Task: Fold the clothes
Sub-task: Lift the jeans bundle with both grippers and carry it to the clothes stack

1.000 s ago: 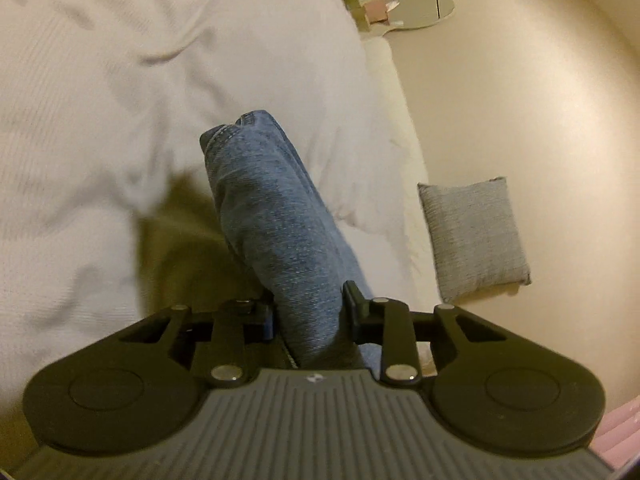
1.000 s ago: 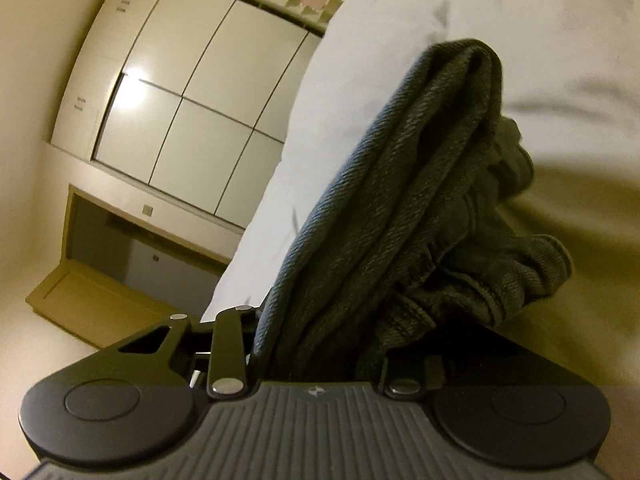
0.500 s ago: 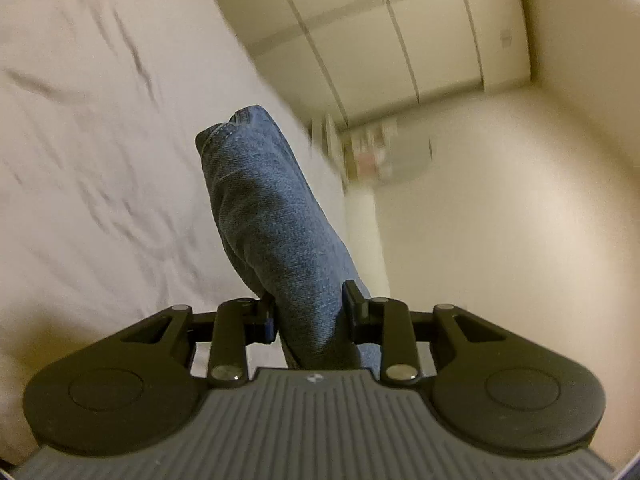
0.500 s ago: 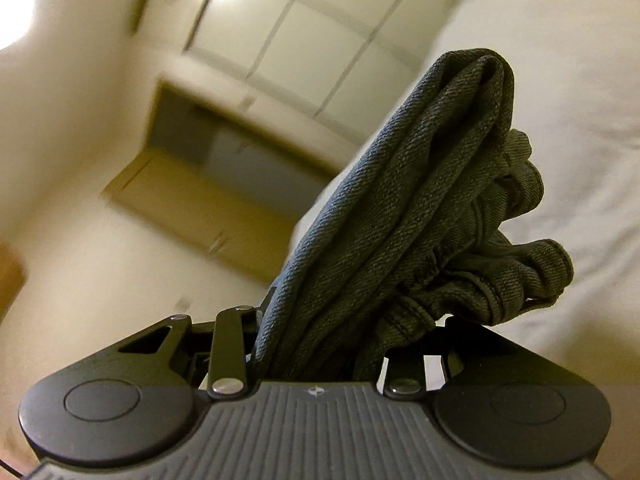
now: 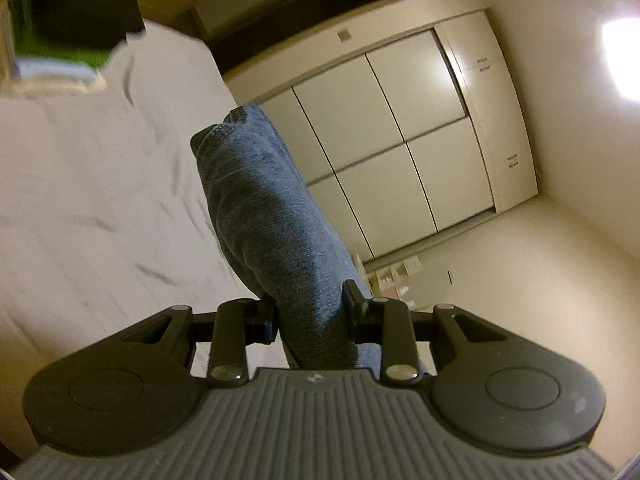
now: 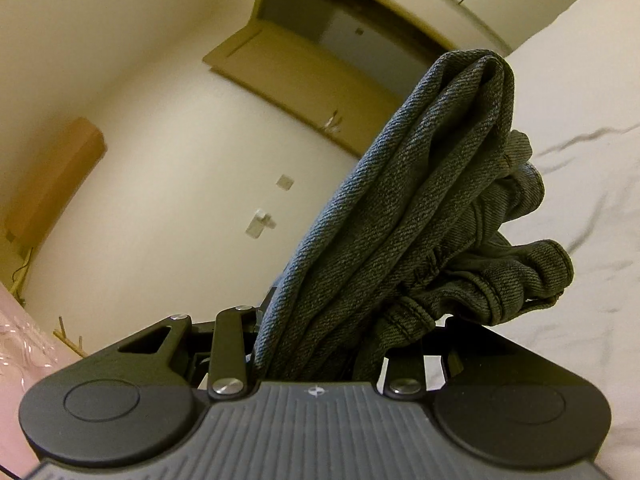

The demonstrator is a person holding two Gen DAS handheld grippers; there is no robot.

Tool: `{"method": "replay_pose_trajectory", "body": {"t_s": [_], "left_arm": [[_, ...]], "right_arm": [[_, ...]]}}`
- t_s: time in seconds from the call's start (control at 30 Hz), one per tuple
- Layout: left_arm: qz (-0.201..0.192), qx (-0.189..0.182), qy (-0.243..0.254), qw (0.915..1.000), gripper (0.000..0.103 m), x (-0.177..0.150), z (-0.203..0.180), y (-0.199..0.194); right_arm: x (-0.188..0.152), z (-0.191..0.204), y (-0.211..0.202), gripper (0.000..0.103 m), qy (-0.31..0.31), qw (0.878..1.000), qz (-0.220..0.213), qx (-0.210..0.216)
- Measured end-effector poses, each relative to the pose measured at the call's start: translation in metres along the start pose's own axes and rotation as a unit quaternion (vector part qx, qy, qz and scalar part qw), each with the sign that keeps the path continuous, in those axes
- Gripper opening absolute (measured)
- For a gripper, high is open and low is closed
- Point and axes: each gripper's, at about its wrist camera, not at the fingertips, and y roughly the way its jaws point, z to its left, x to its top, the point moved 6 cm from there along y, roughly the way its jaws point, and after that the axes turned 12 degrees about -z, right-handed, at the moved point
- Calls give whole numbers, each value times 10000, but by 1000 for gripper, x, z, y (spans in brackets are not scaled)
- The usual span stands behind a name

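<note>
So my left tool [image 5: 310,316] is clamped on a blue denim fold of the jeans [image 5: 272,216], which stick straight out ahead of it, off the white bed [image 5: 80,200]. My right tool [image 6: 320,344] grips a bunched dark wad of them too.

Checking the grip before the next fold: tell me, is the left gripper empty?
No, the left gripper is shut on a bunched length of blue jeans that sticks up between its fingers.

A white wrinkled bedsheet [image 5: 88,200] fills the left. Pale panelled wardrobe doors [image 5: 400,140] stand against cream walls [image 6: 160,168], catching glare.
</note>
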Motion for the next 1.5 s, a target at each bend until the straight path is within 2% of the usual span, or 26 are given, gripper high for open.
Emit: {"method": "replay_pose_trajectory", "body": {"t_s": [0.17,0.3,0.43,0.5,0.7,0.8,0.93,1.33,1.5], "left_arm": [[-163,292,13,9994,26,85,41,-22],[-310,435,-176,9984,26,128,74,-26],[-587,522,-403,9961,26,173,104,-26],[-740,571,-351,9950,26,190,109,-21],[-1307,684,-180,9889,26,242,126,-6],[-1538,766,-269,9848,26,265,137,7],[-1608,827,-294,9831,26,302,152,33],[-1676,743,-272,9827,26,432,225,135],[-1694,643,64,9834,27,457,254,169]], "right_arm": [[-48,28,98,36,180,9995,224,89],[-67,41,160,36,264,9982,536,21],[-66,50,218,36,127,9961,877,47],[-69,54,249,36,69,9944,1045,113],[-59,56,339,36,-59,9875,1449,619],[-53,55,384,36,-161,9827,1650,826],[-44,55,443,36,-250,9778,1867,913],[-32,43,624,36,-505,9724,1985,1118],[-27,38,700,36,-611,9698,2033,1202]]}}
